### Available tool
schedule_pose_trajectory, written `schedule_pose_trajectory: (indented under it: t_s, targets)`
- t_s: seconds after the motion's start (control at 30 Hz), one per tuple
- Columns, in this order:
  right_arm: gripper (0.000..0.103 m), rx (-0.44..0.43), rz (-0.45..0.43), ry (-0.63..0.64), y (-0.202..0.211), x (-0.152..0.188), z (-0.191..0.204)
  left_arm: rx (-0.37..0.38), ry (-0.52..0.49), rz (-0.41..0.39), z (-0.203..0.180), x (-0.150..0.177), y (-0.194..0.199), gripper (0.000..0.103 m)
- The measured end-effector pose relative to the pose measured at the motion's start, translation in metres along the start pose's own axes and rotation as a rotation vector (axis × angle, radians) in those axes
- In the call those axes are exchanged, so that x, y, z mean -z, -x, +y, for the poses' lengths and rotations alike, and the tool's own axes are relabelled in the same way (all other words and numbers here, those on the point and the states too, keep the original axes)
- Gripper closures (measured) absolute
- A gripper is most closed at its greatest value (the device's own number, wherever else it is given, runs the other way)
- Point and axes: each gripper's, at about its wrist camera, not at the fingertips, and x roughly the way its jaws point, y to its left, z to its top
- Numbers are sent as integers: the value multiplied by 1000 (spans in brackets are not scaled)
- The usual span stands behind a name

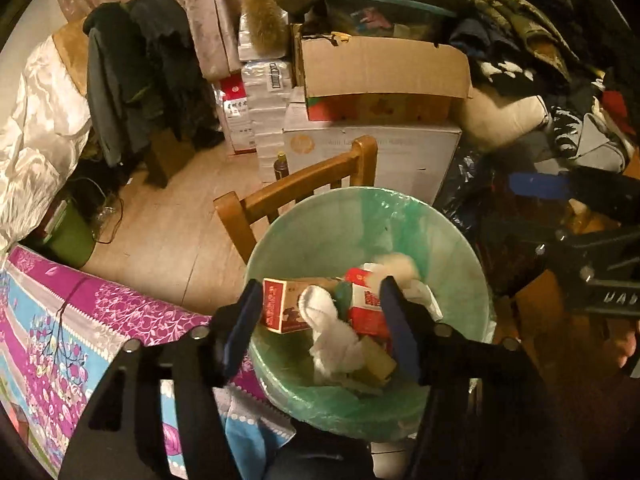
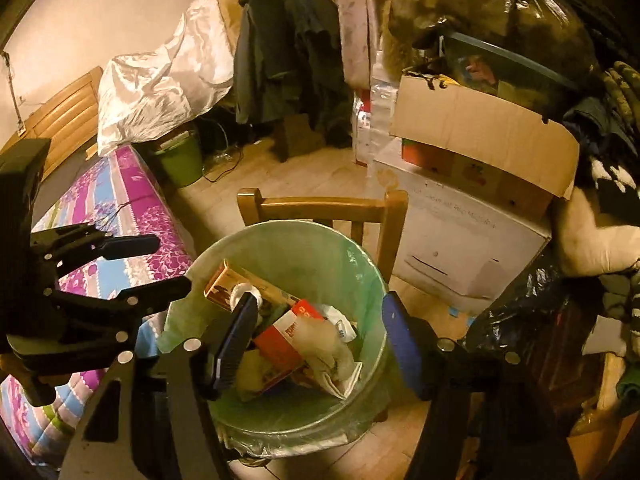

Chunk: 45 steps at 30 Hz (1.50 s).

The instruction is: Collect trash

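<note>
A round bin lined with a green plastic bag stands on the floor. It holds trash: a red and white carton, crumpled white tissue and other packs. My left gripper is open and empty, hovering over the bin. It also shows at the left of the right wrist view. My right gripper is open and empty above the bin. Its blue-padded finger shows at the right edge of the left wrist view.
A wooden chair stands right behind the bin. Stacked cardboard boxes and piled clothes lie beyond. A bed with a purple floral cover is at left. A green bucket sits by it.
</note>
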Motion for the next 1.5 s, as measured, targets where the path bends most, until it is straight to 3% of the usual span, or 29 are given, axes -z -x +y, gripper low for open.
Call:
schedule_pose_trajectory:
  t_s: [0.07,0.13,0.2,0.23,0.33,0.4,0.47,0.67,0.77,0.97,1.07,1.23,1.5]
  targets:
    - [28,23,-20,-17,6,1,-2,-12,-1,-20,1,2,7,38]
    - [18,68,-69,-48,16,3,-3,-35,-9,-63,1,6,20,29]
    - [12,105,-148,-74,31,9,-6,-53,-18,-106,-1,8,33,13]
    - [6,124,-183,-81,36,12,-6,-60,-21,-134,-2,10,41,12]
    - [5,179,-312,-91,60,28,0,-41,-18,-200,-3,18,64,12]
    - [5,192,-334,-78,69,35,7,-32,-12,-232,-4,25,75,11]
    - [5,259,-356,-37,77,46,21,-48,-13,-262,-5,34,84,11]
    - [5,336,-264,9,78,80,57,-69,16,-286,-2,68,106,11]
    - [5,361,-233,6,83,96,77,-96,-6,-306,-6,84,121,6]
    - [5,344,-291,-75,113,114,102,-96,-4,-338,-8,102,145,6]
    - [5,341,-329,-160,128,122,99,-93,10,-365,-7,103,153,6]
    - [5,391,-323,-241,138,128,80,-105,36,-372,-5,106,155,6]
    - [5,425,-313,-269,134,141,66,-123,72,-336,2,109,147,6]
